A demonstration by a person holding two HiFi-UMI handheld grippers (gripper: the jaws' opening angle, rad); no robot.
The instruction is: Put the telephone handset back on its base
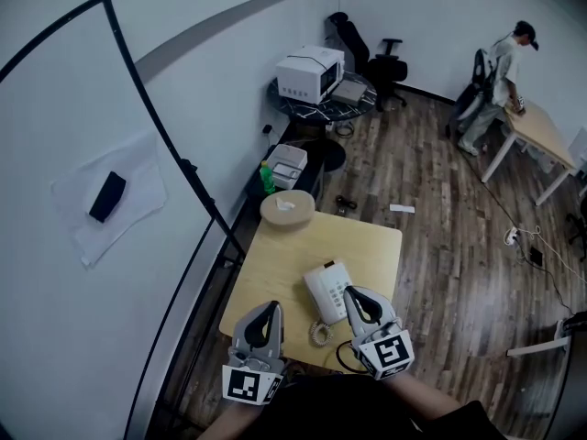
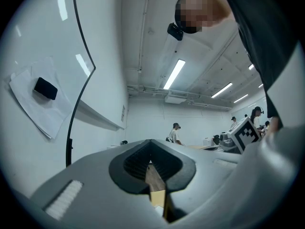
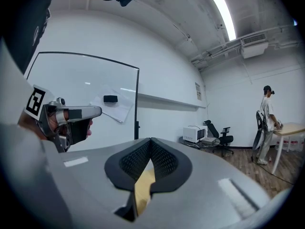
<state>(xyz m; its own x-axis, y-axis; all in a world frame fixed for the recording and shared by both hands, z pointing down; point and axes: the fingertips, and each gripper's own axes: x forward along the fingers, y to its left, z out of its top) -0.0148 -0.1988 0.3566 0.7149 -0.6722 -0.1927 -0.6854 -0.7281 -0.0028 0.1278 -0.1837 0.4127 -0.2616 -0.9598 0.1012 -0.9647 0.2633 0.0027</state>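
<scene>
Head view: telephone [image 1: 327, 291] sits near-centre on table [image 1: 275, 264], handset apparently seated, not certain; right gripper [image 1: 354, 294] just beside its right edge, left gripper [image 1: 268, 308] further left; coiled cord [image 1: 319, 333] between them could snag and drag the base; round reel [image 1: 287, 206] at far edge, clear of things. Left gripper view: jaws together, nothing held. Right gripper view: jaws together, nothing held.

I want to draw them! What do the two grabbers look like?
Both the left gripper and the right gripper are pale grey and beak-shaped, with ribbed black pads inside. Each carries a white cube with black square markers. The person wears a black top.
</scene>
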